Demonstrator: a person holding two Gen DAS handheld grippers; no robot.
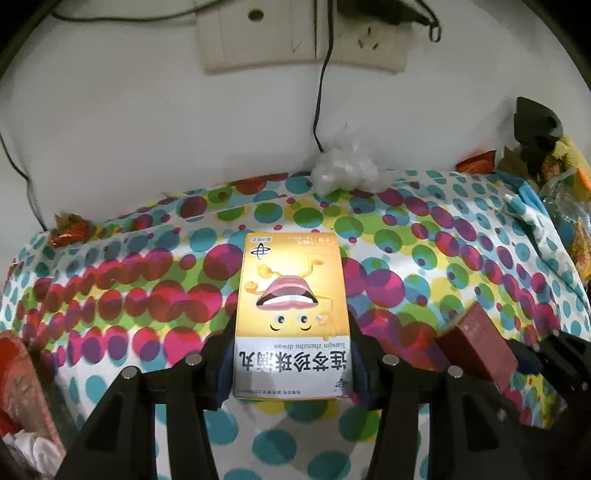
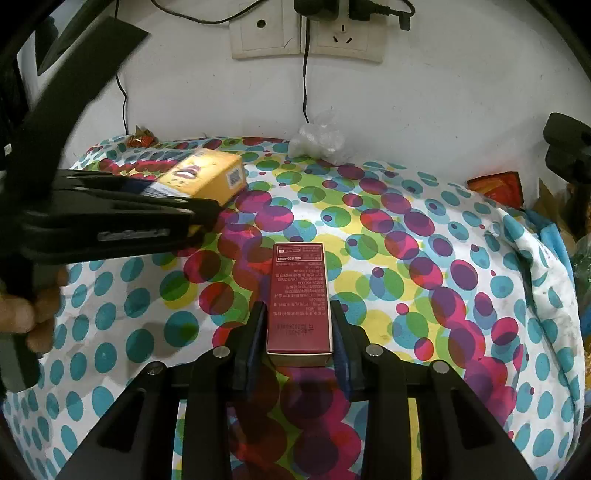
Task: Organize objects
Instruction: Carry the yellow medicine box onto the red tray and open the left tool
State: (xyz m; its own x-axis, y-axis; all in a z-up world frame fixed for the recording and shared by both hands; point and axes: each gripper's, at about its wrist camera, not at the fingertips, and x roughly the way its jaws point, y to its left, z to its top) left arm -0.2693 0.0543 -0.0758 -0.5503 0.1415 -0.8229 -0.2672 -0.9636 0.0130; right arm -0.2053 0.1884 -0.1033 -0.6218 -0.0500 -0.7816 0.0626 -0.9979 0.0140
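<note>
Yellow box (image 1: pixel 291 314) gripped by left hand-held gripper (image 1: pixel 291 354) | red box (image 2: pixel 300 301) gripped by right hand-held gripper (image 2: pixel 300 339) | plastic wad (image 1: pixel 345 170) behind

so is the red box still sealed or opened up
Looks shut: the red box shows a closed end flap, no lifted tabs, clamped in the right hand-held gripper. Its far end isn't visible.

Both cameras sit just behind their tools and look forward and steeply down along the fingers, close over the dotted cloth (image 1: pixel 406 236) and toward the white wall (image 2: pixel 443 92). The left view faces the yellow box (image 1: pixel 291 314) head-on; the right view faces the red box (image 2: pixel 300 302). They share the wall sockets (image 2: pixel 306 33), the plastic bag (image 1: pixel 343 170), both boxes, and the left tool (image 2: pixel 207 206), seen from its side at the right view's left.
</note>
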